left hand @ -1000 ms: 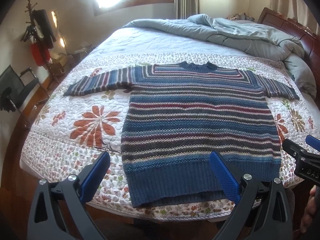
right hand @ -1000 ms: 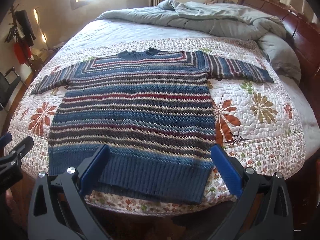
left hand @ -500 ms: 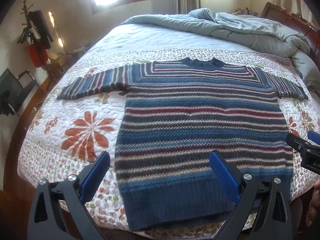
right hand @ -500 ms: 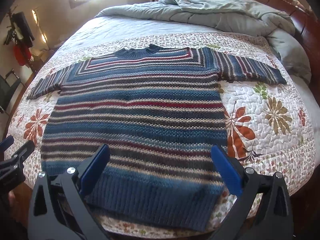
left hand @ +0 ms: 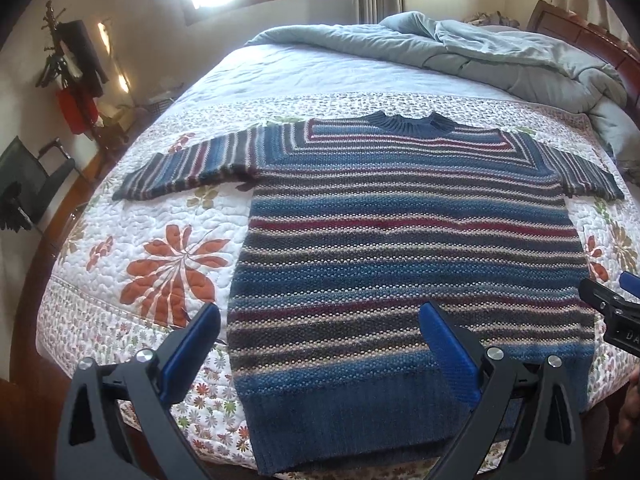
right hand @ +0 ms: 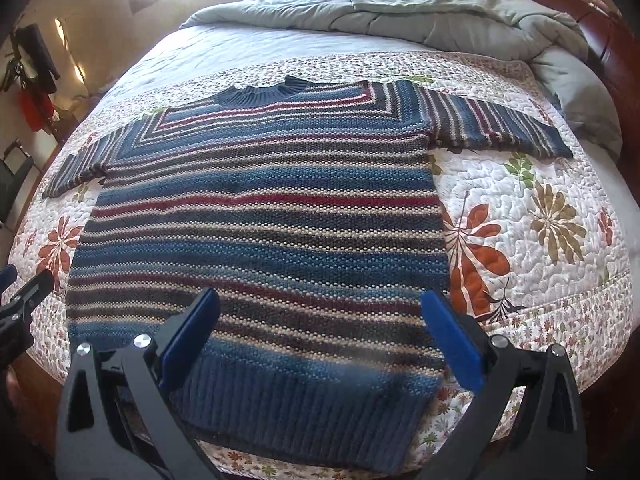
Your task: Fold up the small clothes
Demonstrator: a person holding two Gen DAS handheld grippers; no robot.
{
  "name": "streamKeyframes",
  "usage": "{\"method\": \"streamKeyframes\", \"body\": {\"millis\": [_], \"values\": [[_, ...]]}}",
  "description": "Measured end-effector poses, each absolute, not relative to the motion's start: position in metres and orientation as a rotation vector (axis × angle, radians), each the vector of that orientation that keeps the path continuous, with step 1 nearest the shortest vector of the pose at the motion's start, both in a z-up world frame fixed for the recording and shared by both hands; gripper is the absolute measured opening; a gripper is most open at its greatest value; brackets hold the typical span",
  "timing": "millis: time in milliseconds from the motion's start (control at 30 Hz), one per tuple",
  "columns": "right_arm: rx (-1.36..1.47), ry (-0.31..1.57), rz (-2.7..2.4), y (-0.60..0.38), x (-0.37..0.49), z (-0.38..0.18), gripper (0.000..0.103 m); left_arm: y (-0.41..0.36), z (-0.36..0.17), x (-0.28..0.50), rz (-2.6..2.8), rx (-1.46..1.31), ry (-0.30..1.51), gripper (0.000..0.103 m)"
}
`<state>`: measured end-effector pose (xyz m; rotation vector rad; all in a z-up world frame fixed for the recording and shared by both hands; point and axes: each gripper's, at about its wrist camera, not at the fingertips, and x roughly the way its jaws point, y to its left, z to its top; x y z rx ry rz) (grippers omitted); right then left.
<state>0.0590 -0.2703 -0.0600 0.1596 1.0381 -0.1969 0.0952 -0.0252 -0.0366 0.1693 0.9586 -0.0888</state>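
Right gripper [right hand: 320, 328] hovers, jaws spread wide, over the striped sweater [right hand: 260, 216] lying flat on the quilt [right hand: 540, 240].

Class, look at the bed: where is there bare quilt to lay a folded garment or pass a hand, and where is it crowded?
Bare floral quilt lies left of the striped sweater, below its left sleeve. Another patch lies right of the body, under the right sleeve. A bare strip separates collar and grey duvet. Crowded: the middle, and the duvet's corner.

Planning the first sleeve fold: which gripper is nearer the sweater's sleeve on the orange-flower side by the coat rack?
Left. The left gripper hovers over the hem corner below that sleeve; the right gripper hovers near the opposite hem corner.
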Motion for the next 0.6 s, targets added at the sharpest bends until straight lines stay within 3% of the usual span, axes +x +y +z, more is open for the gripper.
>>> {"method": "streamKeyframes", "body": {"millis": [600], "values": [[0.171,1.052,-0.217,-0.280,0.057,-0.070,0.100,-0.027,-0.044,0.099,-0.092,0.173,0.970,0.099]]}}
